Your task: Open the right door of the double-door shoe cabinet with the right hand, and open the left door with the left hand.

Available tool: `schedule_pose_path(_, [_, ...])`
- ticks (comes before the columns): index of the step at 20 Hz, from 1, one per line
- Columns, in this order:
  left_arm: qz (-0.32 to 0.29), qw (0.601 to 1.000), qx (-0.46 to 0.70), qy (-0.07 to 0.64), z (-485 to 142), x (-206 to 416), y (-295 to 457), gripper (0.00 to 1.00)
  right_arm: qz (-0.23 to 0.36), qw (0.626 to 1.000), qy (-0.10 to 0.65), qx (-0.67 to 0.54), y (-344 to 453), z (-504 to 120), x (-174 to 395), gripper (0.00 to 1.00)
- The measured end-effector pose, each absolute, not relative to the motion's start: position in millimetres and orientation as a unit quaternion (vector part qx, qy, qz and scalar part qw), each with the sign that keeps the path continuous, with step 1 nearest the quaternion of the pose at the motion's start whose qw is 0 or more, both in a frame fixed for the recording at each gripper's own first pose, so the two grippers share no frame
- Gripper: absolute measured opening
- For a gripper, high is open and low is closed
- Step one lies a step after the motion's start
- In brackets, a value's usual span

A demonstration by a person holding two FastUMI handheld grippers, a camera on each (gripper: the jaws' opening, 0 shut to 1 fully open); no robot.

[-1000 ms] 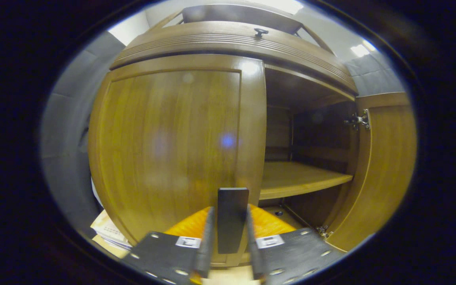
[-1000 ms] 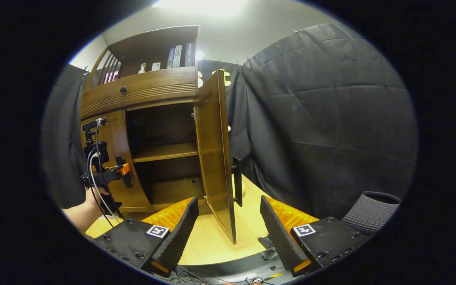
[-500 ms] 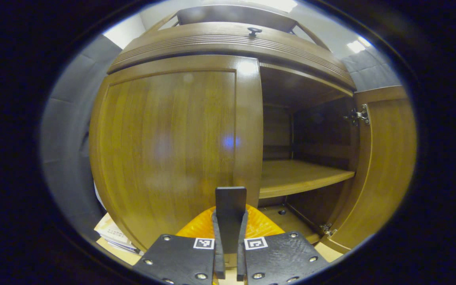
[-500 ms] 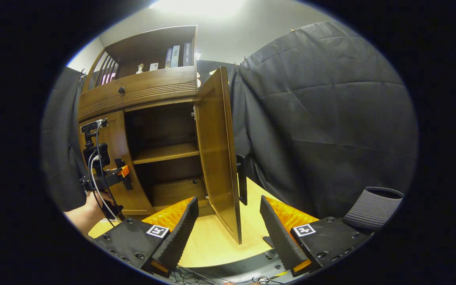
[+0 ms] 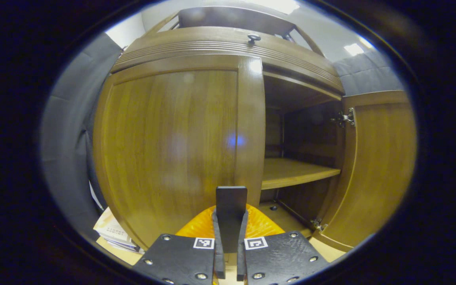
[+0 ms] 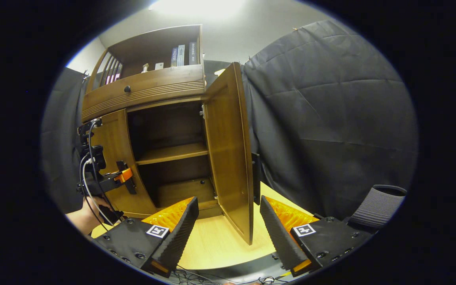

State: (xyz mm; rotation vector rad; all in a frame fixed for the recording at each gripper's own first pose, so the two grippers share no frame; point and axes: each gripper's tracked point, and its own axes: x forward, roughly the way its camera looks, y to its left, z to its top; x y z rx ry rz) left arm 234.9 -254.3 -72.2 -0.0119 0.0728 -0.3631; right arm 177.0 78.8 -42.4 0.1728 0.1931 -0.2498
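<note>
Left door (image 5: 172, 150) handle (image 5: 231, 213) clamped by left gripper (image 5: 228, 261), right gripper (image 6: 228, 225) spread wide, right door (image 6: 228, 146) open

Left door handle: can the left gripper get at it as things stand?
Likely yes, it seems already there. The left gripper is shut on the left door handle, which stands between its fingers. The left door looks closed; the right door is swung clear.

Stack of papers (image 5: 111, 233) left of the shoe cabinet (image 5: 228, 43) is mostly tucked behind its left door (image 5: 172, 146). Book (image 6: 181, 54) spines on top of it are too tiny to make out.
</note>
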Motion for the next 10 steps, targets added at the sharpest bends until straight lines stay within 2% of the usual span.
schedule_pose_path(4, [-0.194, 0.980, -0.007, 0.035, -71.5, 211.5, -242.3, 0.16, -0.108, 0.986, 0.092, 0.091, 88.0, -41.6, 181.6, 0.93])
schedule_pose_path(10, [-0.196, 0.980, -0.007, 0.035, -69.4, 176.2, -217.9, 0.15, -0.077, 0.988, 0.094, 0.091, 99.3, -45.3, 186.5, 0.93])
